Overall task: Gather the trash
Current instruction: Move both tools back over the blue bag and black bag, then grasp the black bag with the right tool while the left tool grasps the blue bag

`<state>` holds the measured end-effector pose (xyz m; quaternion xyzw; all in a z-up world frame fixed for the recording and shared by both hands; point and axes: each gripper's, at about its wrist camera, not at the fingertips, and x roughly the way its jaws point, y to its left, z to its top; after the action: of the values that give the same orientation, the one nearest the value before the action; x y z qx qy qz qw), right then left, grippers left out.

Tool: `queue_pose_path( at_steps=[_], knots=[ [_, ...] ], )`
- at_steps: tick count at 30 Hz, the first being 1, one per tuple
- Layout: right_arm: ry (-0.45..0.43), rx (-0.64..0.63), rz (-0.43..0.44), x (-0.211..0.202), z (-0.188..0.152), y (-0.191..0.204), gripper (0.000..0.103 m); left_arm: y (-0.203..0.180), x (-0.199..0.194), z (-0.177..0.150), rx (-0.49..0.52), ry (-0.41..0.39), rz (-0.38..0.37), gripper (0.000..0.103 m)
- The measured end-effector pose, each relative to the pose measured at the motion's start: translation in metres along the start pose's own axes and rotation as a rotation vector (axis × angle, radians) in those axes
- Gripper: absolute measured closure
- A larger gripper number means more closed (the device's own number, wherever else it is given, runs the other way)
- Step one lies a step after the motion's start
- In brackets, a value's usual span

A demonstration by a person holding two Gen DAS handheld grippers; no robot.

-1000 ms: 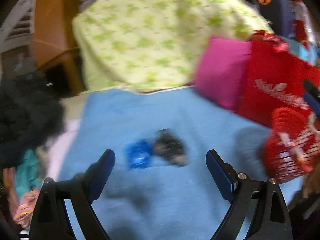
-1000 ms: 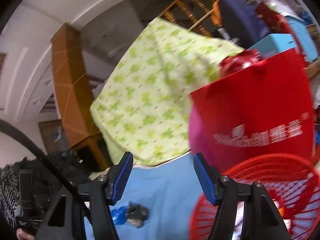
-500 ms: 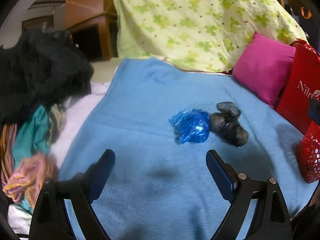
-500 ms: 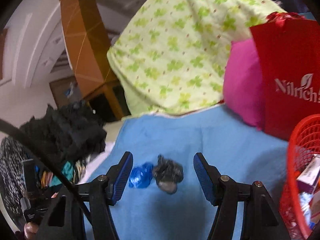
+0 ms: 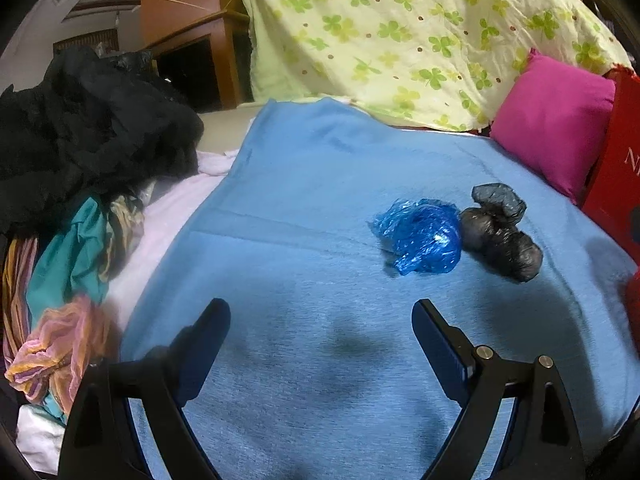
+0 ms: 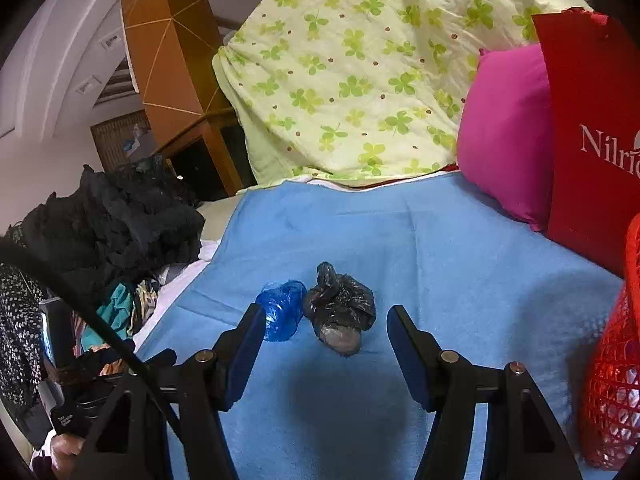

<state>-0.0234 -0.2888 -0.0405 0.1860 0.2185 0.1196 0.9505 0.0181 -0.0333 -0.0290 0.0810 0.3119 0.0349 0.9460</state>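
Two pieces of trash lie side by side on a blue blanket (image 5: 312,208) (image 6: 440,240): a crumpled blue plastic bag (image 5: 420,236) (image 6: 280,314) and a knotted black plastic bag (image 5: 500,232) (image 6: 340,308). My left gripper (image 5: 322,316) is open and empty, short of the trash, which lies ahead to its right. My right gripper (image 6: 326,322) is open; the black bag sits just beyond the gap between its fingers and the blue bag peeks past the left finger (image 6: 250,332). A red mesh basket (image 6: 612,380) stands at the right edge.
A red paper bag (image 6: 592,120) and a pink cushion (image 5: 556,136) (image 6: 504,132) stand at the right. A yellow-green clover quilt (image 5: 400,32) is heaped behind. Black clothes (image 5: 80,128) and coloured fabrics (image 5: 64,280) pile up at the left.
Both grippers swung left and tilted down toward the blanket. The two bags now sit larger and sharper in both views. The red basket and red bag slid toward the right edges.
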Motion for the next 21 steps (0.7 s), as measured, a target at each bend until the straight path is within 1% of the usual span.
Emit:
queue_pose_path(
  at_steps=[9, 21],
  knots=[
    [0.031, -0.007, 0.002, 0.012, -0.004, 0.006, 0.036, 0.003, 0.011, -0.003, 0.010, 0.023, 0.027, 0.011],
    [0.051, 0.005, -0.001, 0.021, -0.008, 0.005, 0.036, -0.003, 0.012, -0.005, 0.049, 0.019, 0.044, 0.011]
  ],
)
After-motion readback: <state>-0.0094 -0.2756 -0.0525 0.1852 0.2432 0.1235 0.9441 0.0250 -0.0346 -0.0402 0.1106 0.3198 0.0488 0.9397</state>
